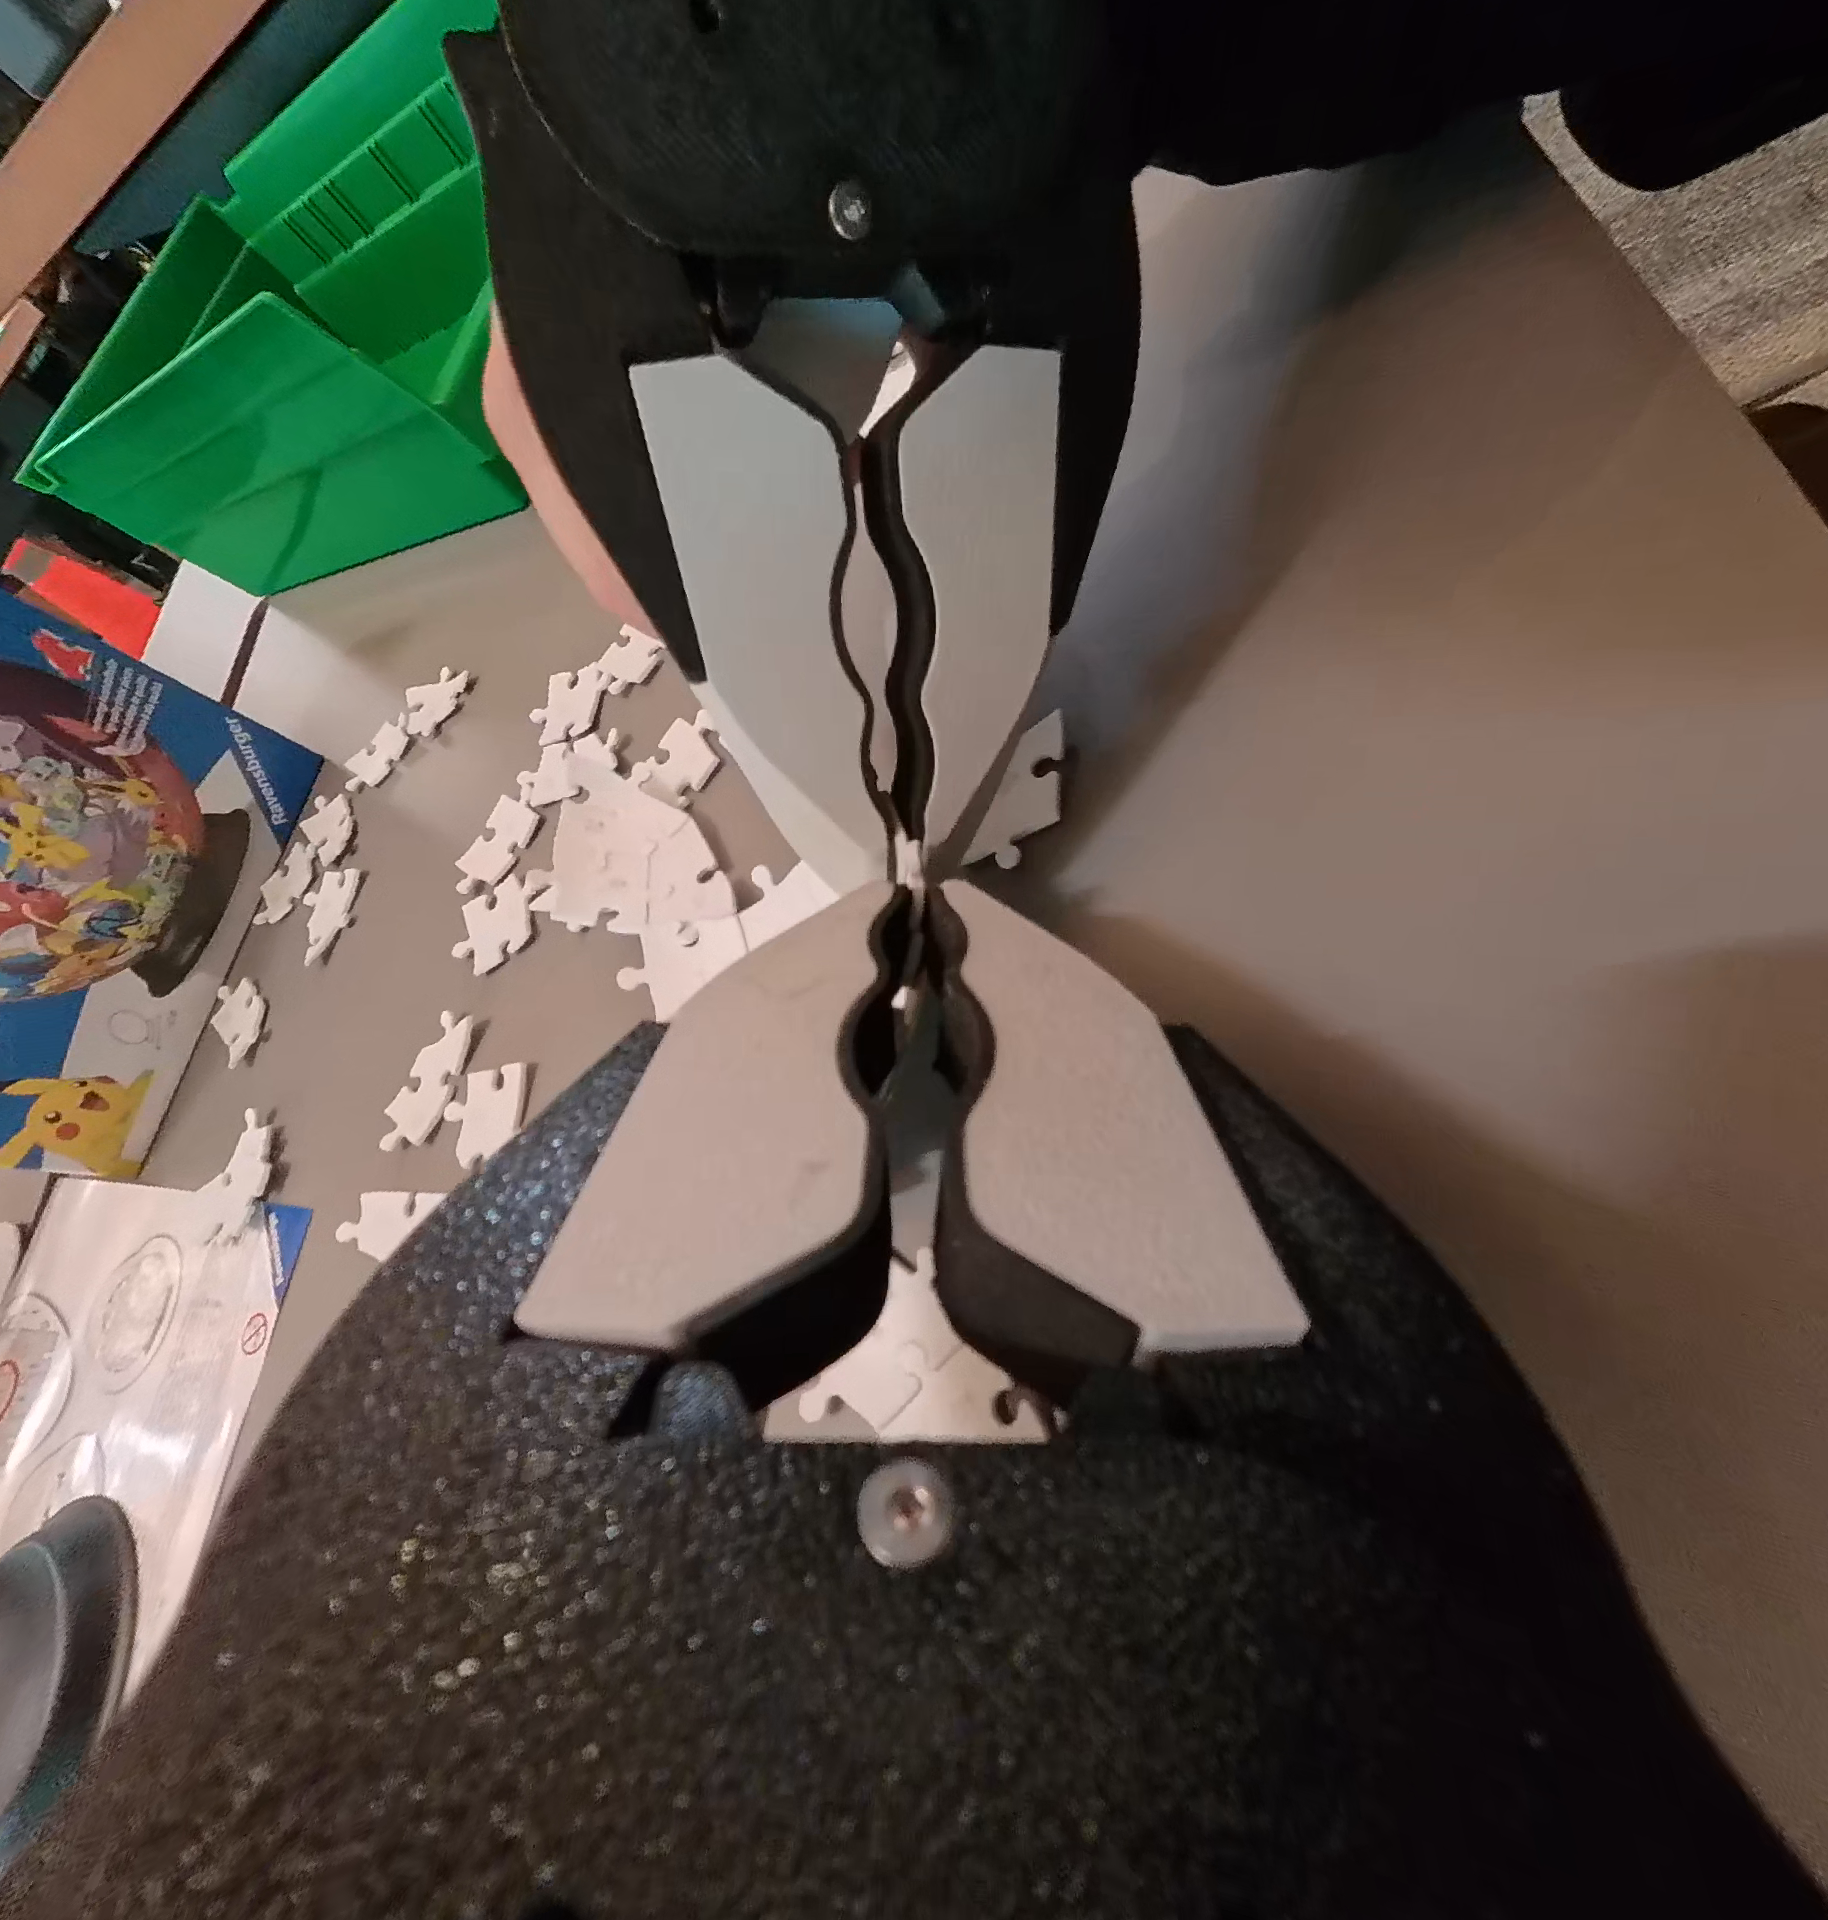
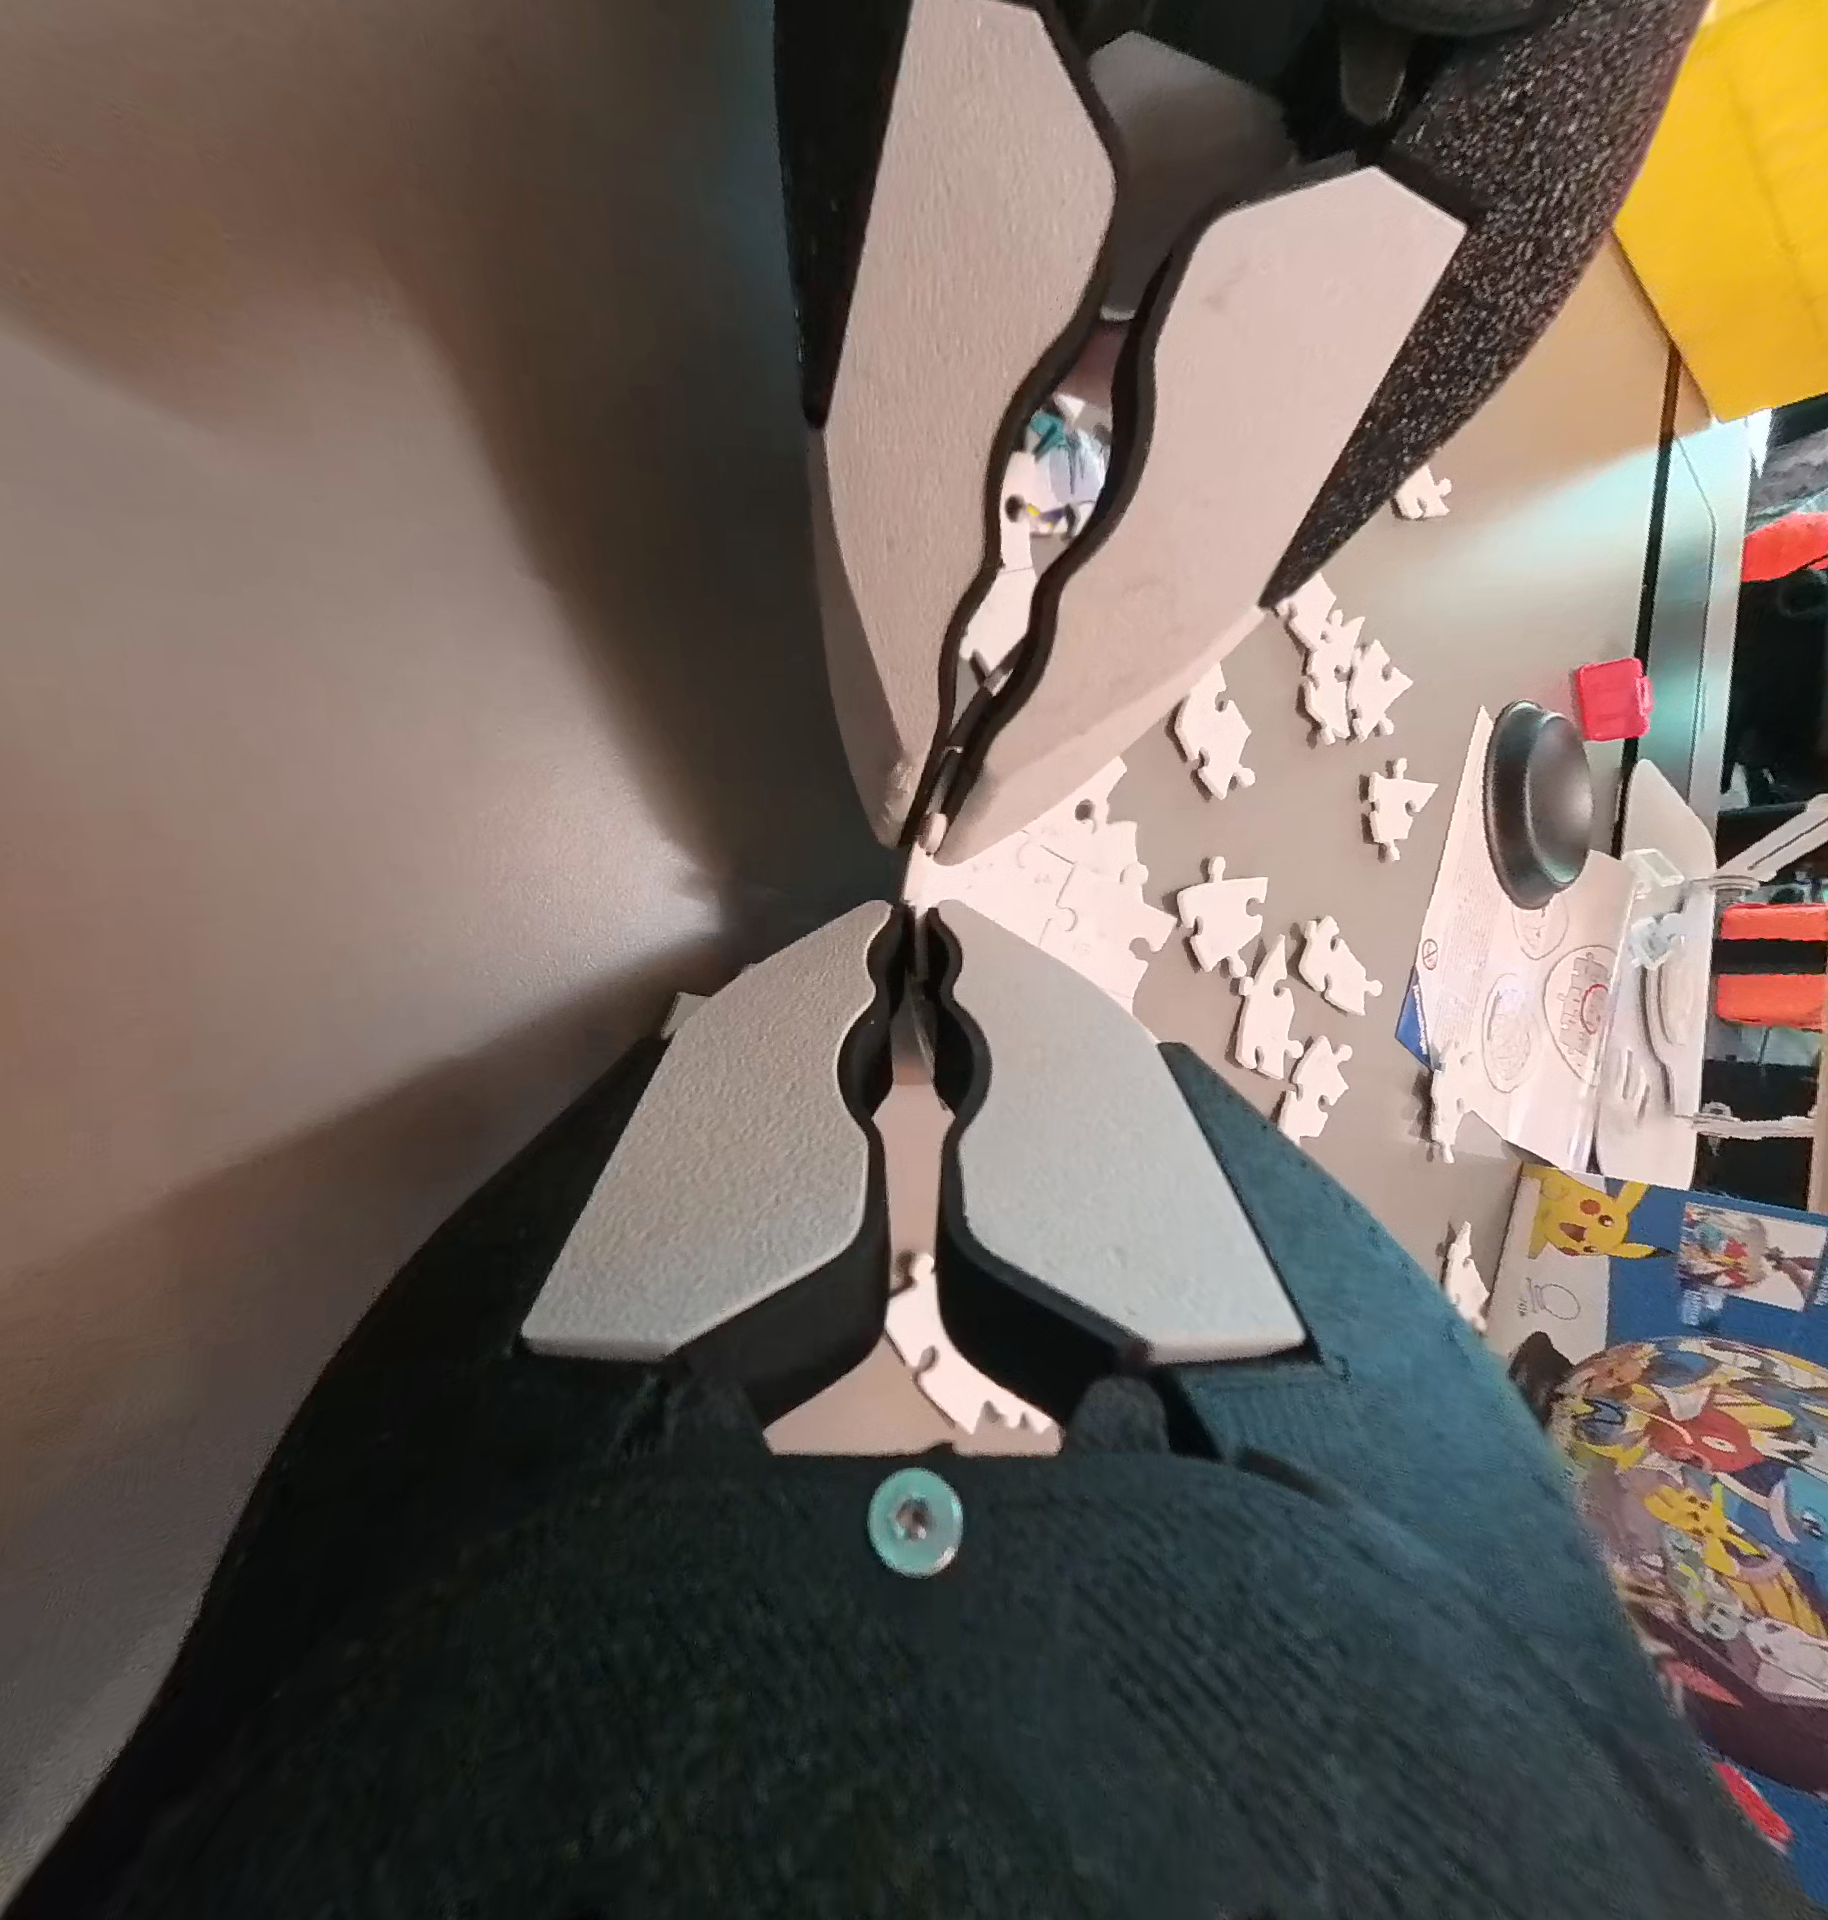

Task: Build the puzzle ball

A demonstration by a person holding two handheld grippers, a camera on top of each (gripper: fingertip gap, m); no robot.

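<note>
Grey tabletop (image 1: 1409,831) is hosting the build as two handheld grippers are meeting tip to tip above it. The left gripper (image 1: 915,906) is pinching a puzzle piece (image 2: 993,623) between nearly closed fingers. The right gripper (image 2: 915,923), entering from 12 o'clock in the left wrist view, is clamping narrowly on a second piece (image 1: 1035,784).

The likely risk is that the tabs are not lining up. With both fingertips crowding the joint, a hard push is apt to be bending a piece or twisting it out of its thin grip, dropping it among the loose pieces (image 1: 494,831) below.

Green bins (image 1: 297,436) are standing at 10 o'clock, their insides not showing. The puzzle box (image 1: 79,883) is lying flat at 9 o'clock, with its contents hidden. A joined curved section (image 1: 629,862) of the ball is waiting on the table, just left of the meeting tips.
</note>
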